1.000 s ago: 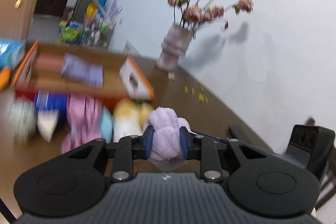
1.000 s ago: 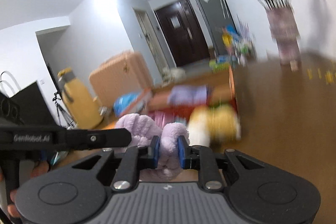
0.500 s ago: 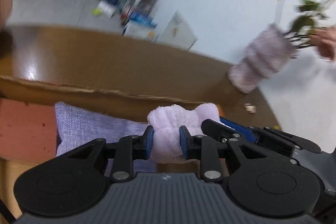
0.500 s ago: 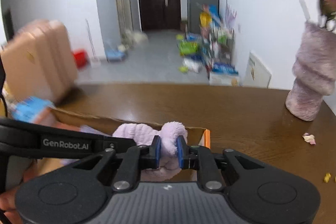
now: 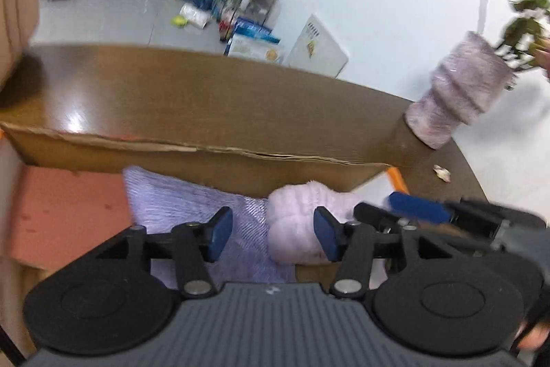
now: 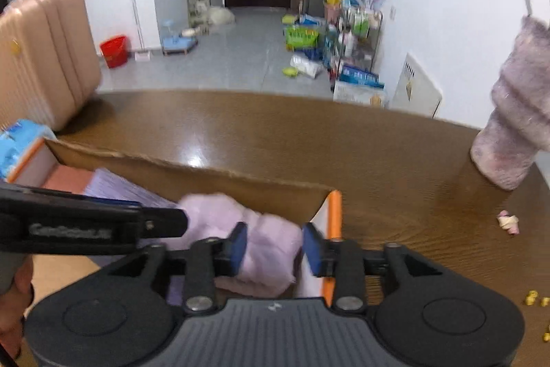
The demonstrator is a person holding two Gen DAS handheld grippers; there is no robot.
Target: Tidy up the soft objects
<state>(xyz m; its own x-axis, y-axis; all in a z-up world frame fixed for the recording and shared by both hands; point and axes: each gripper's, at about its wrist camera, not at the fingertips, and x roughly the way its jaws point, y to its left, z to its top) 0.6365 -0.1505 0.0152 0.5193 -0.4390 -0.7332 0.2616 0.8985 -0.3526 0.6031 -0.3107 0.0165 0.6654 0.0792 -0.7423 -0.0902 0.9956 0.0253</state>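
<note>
A fluffy lilac plush (image 5: 295, 222) lies in the right end of an open cardboard box (image 5: 206, 160), partly on a folded lilac cloth (image 5: 178, 202). My left gripper (image 5: 273, 238) hovers over it with its jaws opening. The plush sits by the right pad and well clear of the left one. My right gripper (image 6: 275, 248) is over the same plush (image 6: 268, 239), its jaws also opening, and the pads no longer squeeze it. The left gripper's black finger (image 6: 103, 224) crosses the right wrist view, and the right gripper's blue-padded finger (image 5: 416, 210) shows in the left wrist view.
The box (image 6: 192, 174) stands on a brown wooden table (image 6: 309, 133) and also holds a salmon-pink item (image 5: 65, 212). A fuzzy pink vase (image 6: 512, 126) with flowers stands at the right. Petal scraps (image 6: 508, 222) lie near it. A pink suitcase (image 6: 41, 57) stands left.
Both grippers, shut on the plush, carried it across the table to above the box. Now both sets of jaws have spread and the plush sits loose in the box.
</note>
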